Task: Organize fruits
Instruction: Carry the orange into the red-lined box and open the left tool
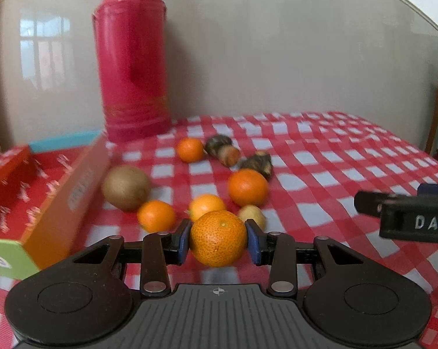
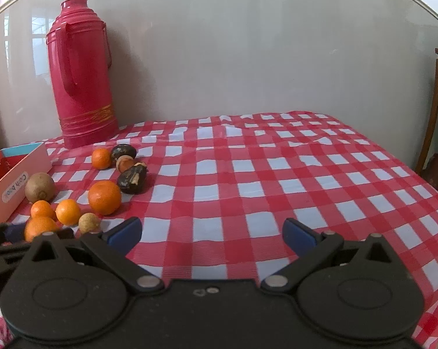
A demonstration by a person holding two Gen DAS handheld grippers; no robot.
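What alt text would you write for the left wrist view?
The left gripper clamps an orange between blue pads above a red checked tablecloth. Behind lie more oranges, a kiwi, a box and a red flask.

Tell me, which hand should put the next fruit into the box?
The left. Its jaws already close on a tangerine, and the box sits just to its left. The right gripper is open and empty over bare checked cloth, farther from the box.

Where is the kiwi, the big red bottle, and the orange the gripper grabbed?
kiwi (image 1: 126, 187), left wrist view, middle of its brown skin.
red flask (image 2: 80, 81), right wrist view, middle of its body.
held orange (image 1: 218, 238), left wrist view, centre of its front peel.
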